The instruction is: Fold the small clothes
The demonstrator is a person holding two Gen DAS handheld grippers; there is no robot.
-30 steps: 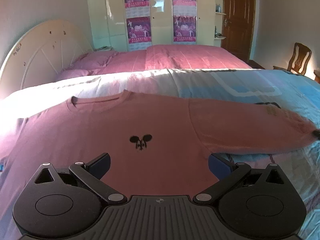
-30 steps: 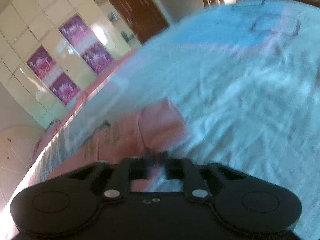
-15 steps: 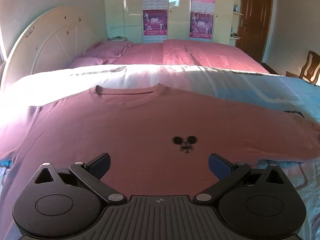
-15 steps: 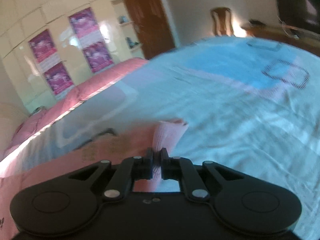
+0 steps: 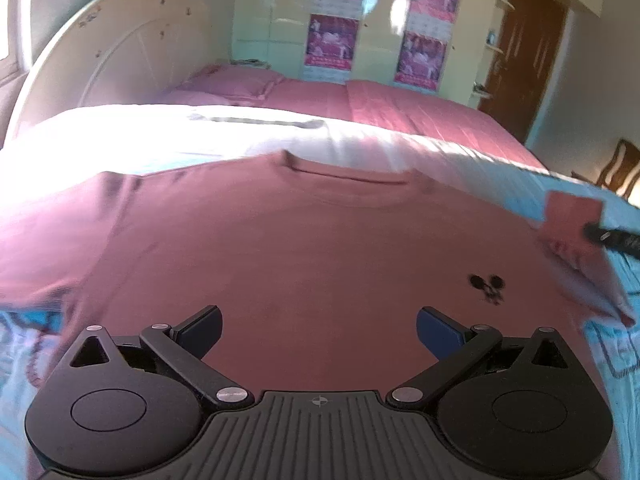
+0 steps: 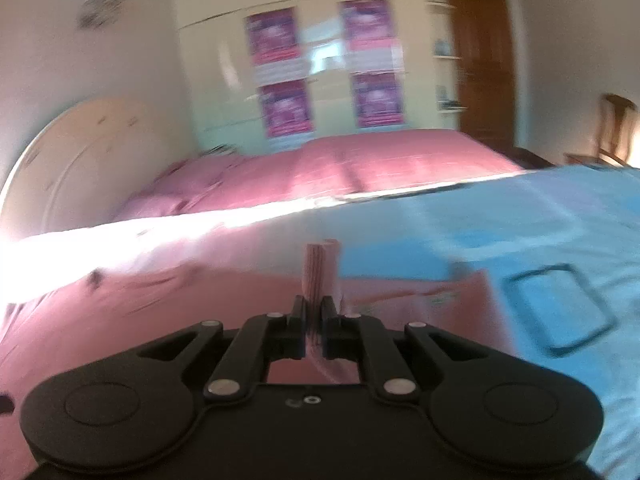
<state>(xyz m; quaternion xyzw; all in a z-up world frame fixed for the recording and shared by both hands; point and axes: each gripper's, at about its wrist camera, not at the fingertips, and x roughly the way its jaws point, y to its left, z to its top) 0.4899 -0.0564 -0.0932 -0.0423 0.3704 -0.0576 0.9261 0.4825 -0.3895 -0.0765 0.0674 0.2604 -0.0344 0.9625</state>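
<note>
A dusty-pink long-sleeved cotton shirt (image 5: 304, 248) with a small black mouse-head print on its chest is lying face up across the pale blue and white patterned bedspread (image 6: 520, 232) of the near bed, its neckline pointing toward the far side and its left sleeve trailing off toward the left edge. The right hand-held gripper (image 6: 314, 326) is clenching the ribbed cuff of the shirt's right sleeve (image 6: 322, 268) between its nearly closed jaws, so the cuff is sticking up past the fingertips; in the left wrist view that same sleeve is standing raised above the shirt's right edge. The left hand-held gripper (image 5: 318, 330) is hanging released over the shirt's lower front, jaws spread wide and gripping nothing, with bare pink cloth showing between its fingers. Judging by this, the sleeve is being carried inward for the first fold. The pinch is taking only the very end of the cuff, so a quick swing could be pulling it free or dragging the whole shirt sideways and rucking the body, since nothing is pinning the cloth down. The sleeve could also be landing twisted or crooked across the chest, leaving an uneven fold.
</note>
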